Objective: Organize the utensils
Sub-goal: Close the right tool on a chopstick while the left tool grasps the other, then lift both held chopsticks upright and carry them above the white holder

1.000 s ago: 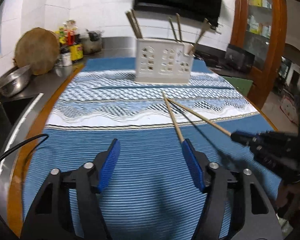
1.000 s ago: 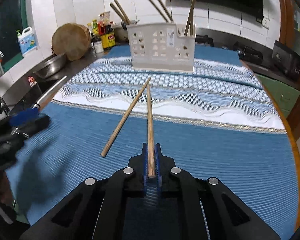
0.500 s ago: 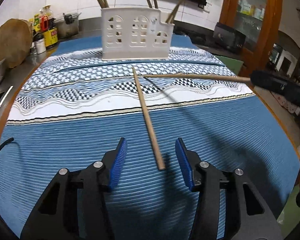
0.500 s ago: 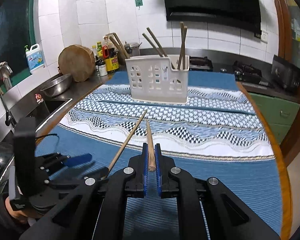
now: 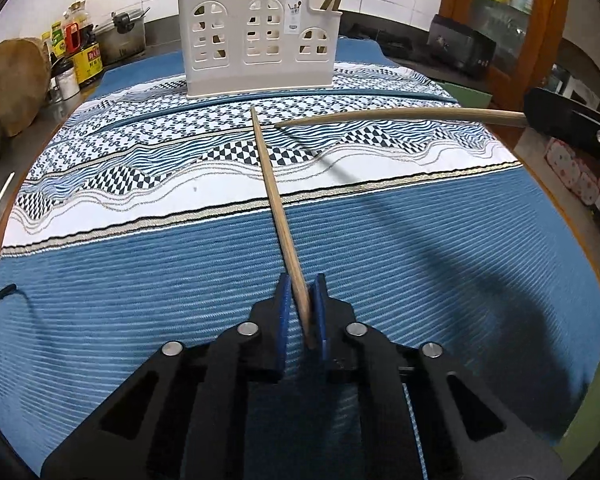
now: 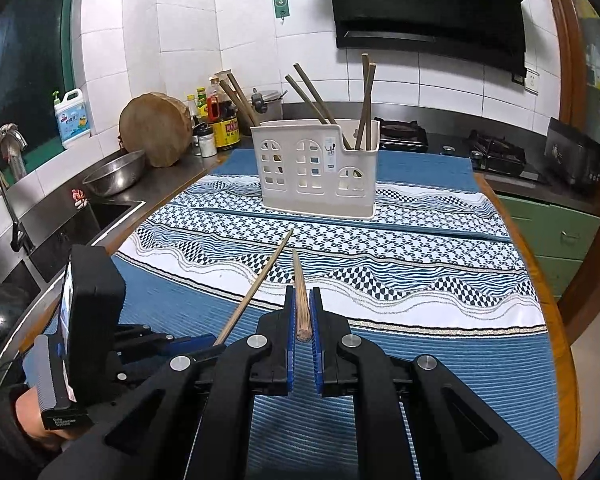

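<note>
My left gripper (image 5: 302, 300) is shut on the thick end of a wooden chopstick (image 5: 274, 200) whose tip points at the white utensil holder (image 5: 256, 40). My right gripper (image 6: 302, 312) is shut on a second chopstick (image 6: 299, 284) held above the cloth; in the left wrist view that chopstick (image 5: 400, 116) comes in from the right, its tip close to the first one's. The holder (image 6: 316, 172) stands at the far end of the table with several chopsticks upright in it. The left gripper (image 6: 204, 342) with its chopstick (image 6: 256, 284) shows low left in the right wrist view.
A blue patterned cloth (image 6: 440, 340) covers the table. To the left are a sink (image 6: 100, 216), a steel bowl (image 6: 114, 178), a round wooden board (image 6: 156, 136) and sauce bottles (image 6: 220, 120). A gas stove (image 6: 496, 156) lies at the far right.
My left gripper moved forward and closed on the chopstick that lay on the cloth. My right gripper lifted higher with its chopstick.
</note>
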Action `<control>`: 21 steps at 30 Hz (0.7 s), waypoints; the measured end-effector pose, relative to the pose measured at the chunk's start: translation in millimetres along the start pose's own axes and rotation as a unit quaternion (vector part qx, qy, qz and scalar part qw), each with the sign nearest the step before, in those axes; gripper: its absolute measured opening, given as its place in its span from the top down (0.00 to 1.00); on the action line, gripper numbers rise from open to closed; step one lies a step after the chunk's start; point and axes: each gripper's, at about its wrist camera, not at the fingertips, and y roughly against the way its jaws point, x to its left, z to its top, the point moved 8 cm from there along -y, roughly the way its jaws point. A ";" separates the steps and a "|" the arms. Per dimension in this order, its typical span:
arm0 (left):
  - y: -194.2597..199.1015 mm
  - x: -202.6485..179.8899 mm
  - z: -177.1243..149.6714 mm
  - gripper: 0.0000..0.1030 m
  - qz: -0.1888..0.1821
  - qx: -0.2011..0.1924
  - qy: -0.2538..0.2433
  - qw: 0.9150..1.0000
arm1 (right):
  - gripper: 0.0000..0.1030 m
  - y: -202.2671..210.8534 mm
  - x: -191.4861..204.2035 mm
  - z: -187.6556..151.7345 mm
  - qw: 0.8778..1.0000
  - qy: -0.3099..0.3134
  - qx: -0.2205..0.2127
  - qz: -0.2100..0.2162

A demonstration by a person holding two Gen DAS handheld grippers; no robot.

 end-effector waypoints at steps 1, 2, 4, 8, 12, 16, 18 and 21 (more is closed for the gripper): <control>-0.4 0.7 0.8 0.91 -0.001 0.001 0.000 1.000 | 0.93 0.6 -0.4 0.2 1.000 0.000 -0.001 -0.001; -0.6 1.4 1.2 0.92 -0.001 0.002 0.000 1.000 | 0.93 0.9 -0.5 0.4 1.000 0.000 -0.001 -0.001; -0.9 3.0 2.2 0.93 -0.001 0.003 0.001 1.000 | 0.93 2.3 -2.7 1.6 1.000 0.000 -0.003 -0.001; 1.3 11.9 5.3 0.94 0.002 0.001 0.012 1.000 | 0.93 7.3 -6.0 7.1 1.000 0.001 -0.008 -0.002; 13.6 22.5 13.5 0.95 -0.004 -0.020 0.030 0.999 | 0.93 13.4 -8.0 16.2 1.000 0.002 -0.016 0.001; 39.2 29.0 32.7 0.95 -0.009 -0.068 0.041 0.997 | 0.93 20.0 -6.3 29.8 1.000 0.008 -0.025 0.009; 53.5 32.9 45.2 0.95 -0.012 -0.094 0.046 0.994 | 0.93 23.8 -4.7 38.5 0.999 0.013 -0.031 0.013; 73.6 37.0 64.5 0.95 -0.020 -0.131 0.047 0.990 | 0.93 29.8 -2.6 54.2 0.999 0.020 -0.039 0.022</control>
